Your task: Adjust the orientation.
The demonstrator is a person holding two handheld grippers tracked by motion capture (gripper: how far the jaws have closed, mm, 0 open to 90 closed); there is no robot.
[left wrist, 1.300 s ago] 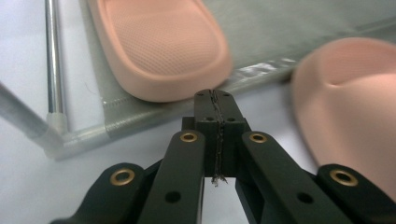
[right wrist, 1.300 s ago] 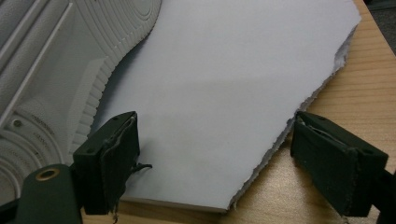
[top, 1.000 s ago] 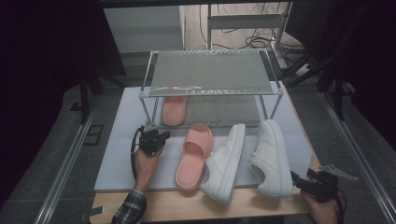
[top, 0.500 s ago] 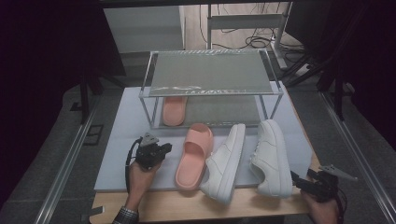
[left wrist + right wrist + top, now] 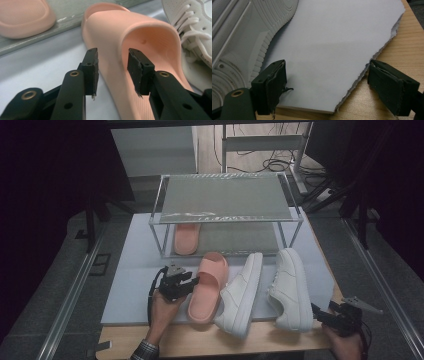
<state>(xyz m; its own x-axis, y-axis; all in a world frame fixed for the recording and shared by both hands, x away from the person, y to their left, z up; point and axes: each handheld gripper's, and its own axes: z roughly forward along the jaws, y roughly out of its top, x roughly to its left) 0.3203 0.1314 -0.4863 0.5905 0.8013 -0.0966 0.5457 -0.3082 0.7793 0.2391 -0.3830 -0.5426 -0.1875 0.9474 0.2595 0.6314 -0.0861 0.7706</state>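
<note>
A pink slide (image 5: 207,287) lies on the grey mat, toe toward the rack. My left gripper (image 5: 193,281) is at its left side, and the jaws have just been opening. In the left gripper view the left gripper (image 5: 112,72) straddles the pink slide (image 5: 150,32)'s side wall, one pad outside and one inside, with gaps on both sides. A second pink slide (image 5: 186,237) lies under the rack. Two white sneakers (image 5: 242,292) (image 5: 290,287) lie to the right. My right gripper (image 5: 320,312) stands open beside the right sneaker's heel, over the mat's edge (image 5: 362,75).
A wire-and-glass shoe rack (image 5: 225,197) stands at the back of the mat (image 5: 135,285). The wooden table (image 5: 280,340) shows along the front edge. The sneaker sole (image 5: 234,37) is close to my right gripper (image 5: 327,87). Dark floor and cables surround the table.
My left gripper has moved right and a little nearer, up against the pink slide. The right gripper and the shoes have stayed put.
</note>
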